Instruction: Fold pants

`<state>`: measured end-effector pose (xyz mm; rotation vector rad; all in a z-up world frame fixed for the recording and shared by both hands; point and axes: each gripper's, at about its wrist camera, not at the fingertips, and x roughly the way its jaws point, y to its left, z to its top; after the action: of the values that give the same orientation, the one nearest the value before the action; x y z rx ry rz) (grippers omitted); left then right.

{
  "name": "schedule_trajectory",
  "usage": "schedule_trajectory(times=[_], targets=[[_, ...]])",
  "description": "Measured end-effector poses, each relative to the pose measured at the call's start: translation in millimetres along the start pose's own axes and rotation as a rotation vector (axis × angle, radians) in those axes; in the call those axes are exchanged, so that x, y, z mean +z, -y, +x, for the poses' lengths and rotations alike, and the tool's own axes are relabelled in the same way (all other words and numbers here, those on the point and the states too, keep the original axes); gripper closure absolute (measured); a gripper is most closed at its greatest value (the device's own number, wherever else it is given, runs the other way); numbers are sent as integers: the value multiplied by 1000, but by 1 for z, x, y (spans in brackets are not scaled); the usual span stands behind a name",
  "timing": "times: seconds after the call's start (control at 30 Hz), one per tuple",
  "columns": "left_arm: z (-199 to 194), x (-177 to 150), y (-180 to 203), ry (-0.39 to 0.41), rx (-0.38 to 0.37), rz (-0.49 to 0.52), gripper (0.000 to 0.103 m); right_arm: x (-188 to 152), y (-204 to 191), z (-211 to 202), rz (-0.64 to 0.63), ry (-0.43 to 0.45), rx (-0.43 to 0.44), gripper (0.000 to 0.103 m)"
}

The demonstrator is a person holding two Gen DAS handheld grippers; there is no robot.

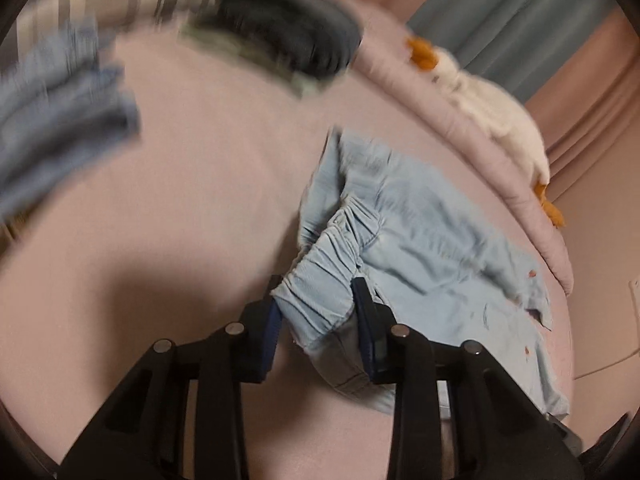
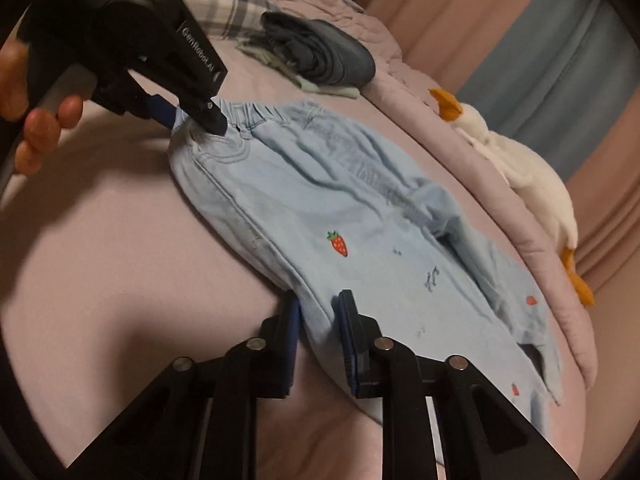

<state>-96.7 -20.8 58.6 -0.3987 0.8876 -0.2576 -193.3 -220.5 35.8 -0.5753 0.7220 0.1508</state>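
Right gripper [image 2: 318,326] nearest, jaws clamped on side edge of pants [image 2: 360,216]. Pants light blue, spread on pink bed [image 2: 100,240], strawberry print [image 2: 338,243] mid-leg. Left gripper [image 1: 316,320] pinches gathered waistband corner, fabric bunched between pads (right view shows same grip from outside, hand [image 2: 36,120] behind it). Beyond pants: dark folded clothes [image 2: 320,56] stacked near plaid pillow [image 2: 236,0]. Plush goose [image 2: 532,184] lies along quilt roll at bed's far edge. Blue garment [image 1: 60,120] at left, blurred.
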Motion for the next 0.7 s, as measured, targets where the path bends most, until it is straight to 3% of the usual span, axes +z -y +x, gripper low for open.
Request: schedule_trajectory(times=[0.07,0.2,0.23,0.27,0.3,0.37,0.43,0.5,0.57,0.7], targets=[[-7,5,2,30,20,43,70,5,-3,-15,61,34,54,86],[17,-4,0,-70,161,137,59,7,-9,-11,132,11,160,83],[21,-9,-6,-99,186,137,55,2,-7,2,179,-30,198,77],[22,-13,-12,-115,212,127,45,-4,-3,11,231,-72,219,56],[21,-16,-17,-118,227,119,36,-11,5,16,311,-108,239,47],[11,-14,-23,-101,232,107,31,-27,28,6,449,-77,331,47],[3,-12,-19,-73,244,116,29,-44,59,-12,565,-44,358,47],[-7,-10,-4,-29,238,163,29,-73,109,-37,680,2,301,47],[-14,-12,17,10,193,244,29,-108,161,-56,799,14,190,44],[-2,-18,64,-4,70,373,29,-205,264,-85,1105,-45,-111,44]])
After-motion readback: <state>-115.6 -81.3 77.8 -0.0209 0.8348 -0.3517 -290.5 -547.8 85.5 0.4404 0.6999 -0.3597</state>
